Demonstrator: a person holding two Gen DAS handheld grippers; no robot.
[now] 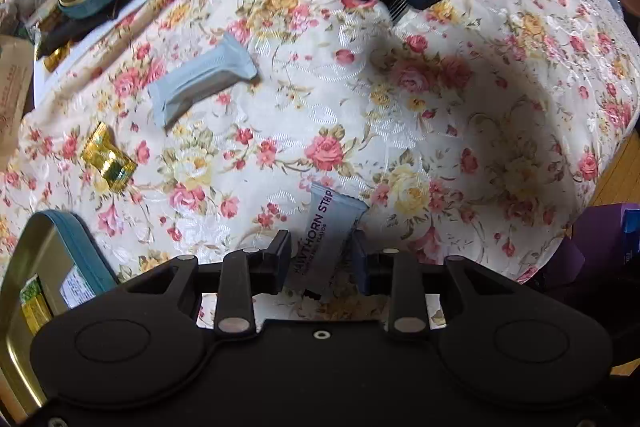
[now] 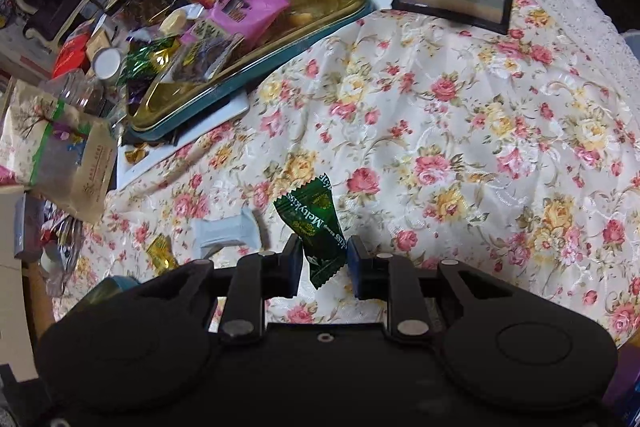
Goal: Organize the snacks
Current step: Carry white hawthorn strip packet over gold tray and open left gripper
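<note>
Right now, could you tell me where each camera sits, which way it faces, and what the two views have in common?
Left wrist: on the left gripper, looking steeply down at the floral tablecloth; its fingers straddle a Hawthorn strip packet, and the right gripper shows at top.
Right wrist: on the right gripper, angled down across the table towards the gold tray; its fingers pinch a green Meltykiss candy.
Shared: tablecloth, pale blue packet, gold candy.

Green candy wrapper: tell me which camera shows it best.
The right wrist view: the green candy wrapper hangs pinched in the right claw, its lettering readable. The left wrist view shows that claw from afar, no wrapper visible.
</note>
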